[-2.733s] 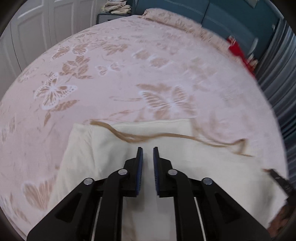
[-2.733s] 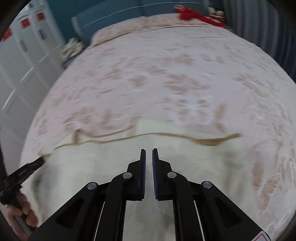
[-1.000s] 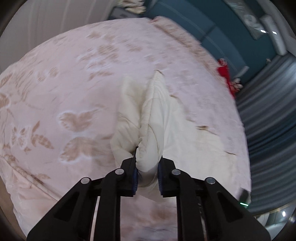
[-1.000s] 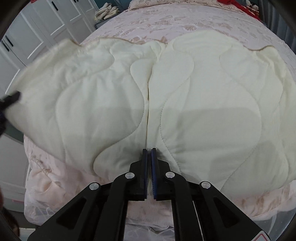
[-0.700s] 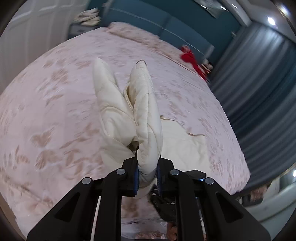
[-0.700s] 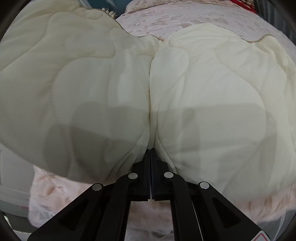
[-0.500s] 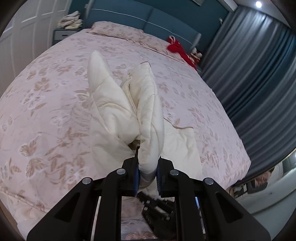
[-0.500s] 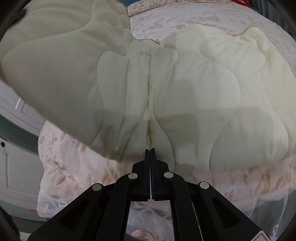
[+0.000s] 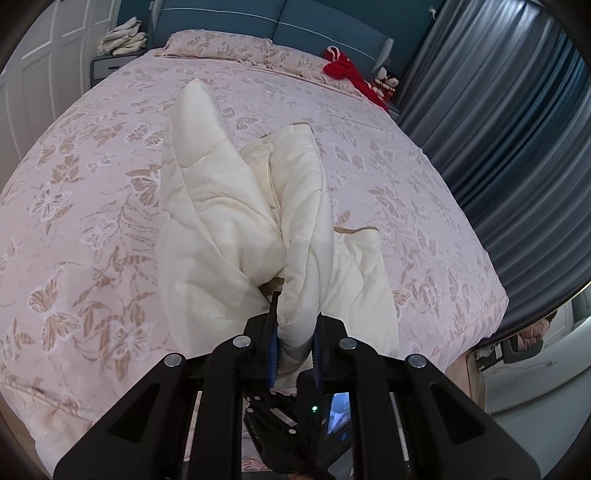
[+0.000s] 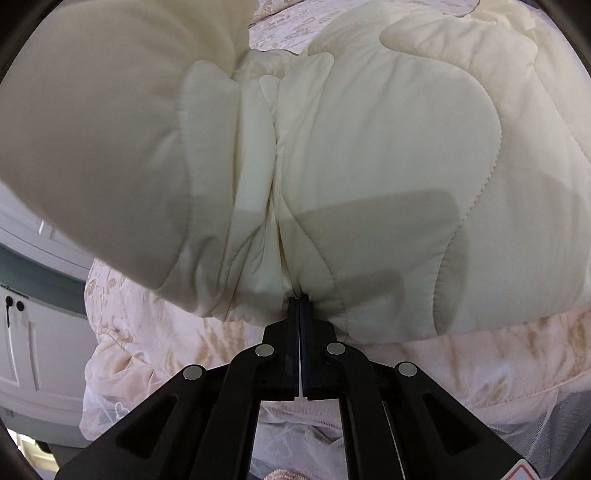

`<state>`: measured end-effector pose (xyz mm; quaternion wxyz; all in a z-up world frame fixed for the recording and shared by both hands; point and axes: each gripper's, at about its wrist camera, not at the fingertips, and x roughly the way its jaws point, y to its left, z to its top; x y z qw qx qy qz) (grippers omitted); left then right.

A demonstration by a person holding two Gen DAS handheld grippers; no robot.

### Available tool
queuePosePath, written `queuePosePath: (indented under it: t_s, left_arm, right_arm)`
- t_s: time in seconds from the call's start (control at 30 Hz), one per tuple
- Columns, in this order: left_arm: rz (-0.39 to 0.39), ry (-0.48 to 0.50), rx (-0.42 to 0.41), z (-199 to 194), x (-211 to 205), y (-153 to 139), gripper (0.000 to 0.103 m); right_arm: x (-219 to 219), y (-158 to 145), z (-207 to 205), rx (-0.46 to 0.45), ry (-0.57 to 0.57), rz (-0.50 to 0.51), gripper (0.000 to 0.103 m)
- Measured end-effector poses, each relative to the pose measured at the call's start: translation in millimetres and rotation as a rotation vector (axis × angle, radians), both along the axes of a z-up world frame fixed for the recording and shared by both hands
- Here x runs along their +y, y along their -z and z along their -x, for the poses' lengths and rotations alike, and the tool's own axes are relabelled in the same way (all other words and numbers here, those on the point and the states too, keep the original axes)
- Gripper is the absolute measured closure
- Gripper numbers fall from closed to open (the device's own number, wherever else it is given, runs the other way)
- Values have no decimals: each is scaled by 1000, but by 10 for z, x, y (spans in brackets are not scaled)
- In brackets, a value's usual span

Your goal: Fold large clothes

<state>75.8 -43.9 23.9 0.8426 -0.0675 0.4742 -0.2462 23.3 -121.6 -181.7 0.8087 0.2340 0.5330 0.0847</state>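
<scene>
A cream quilted blanket (image 9: 236, 229) hangs bunched above the pink butterfly bedspread (image 9: 92, 184). My left gripper (image 9: 295, 332) is shut on a thick fold of its edge and holds it up over the bed's foot. In the right wrist view the same blanket (image 10: 369, 166) fills most of the frame. My right gripper (image 10: 299, 301) is shut on its lower edge, fingers pressed together. The right gripper's body (image 9: 306, 424) shows just below the left one, so both hands are close together.
A teal headboard (image 9: 295, 22), pillows and a red garment (image 9: 347, 74) lie at the far end of the bed. Grey curtains (image 9: 509, 110) run along the right. White cupboards (image 10: 33, 332) stand left. Folded cloths (image 9: 122, 37) sit on a nightstand.
Both grippers closed on the blanket's edge and lifted it off the bed. The hands came together, so the blanket now hangs folded and bunched between them.
</scene>
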Motion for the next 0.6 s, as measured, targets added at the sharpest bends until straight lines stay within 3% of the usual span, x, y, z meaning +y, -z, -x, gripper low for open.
queuePosePath:
  t_s: [0.3,0.6]
  left_arm:
    - [-20,85,49,-23,-458,178,91]
    - [-94,180,134,50,-1019,665,91]
  right_arm:
    - [-218,-241,489,-11,40,-45,100]
    - [-797,-324,916,-7,205,6,100]
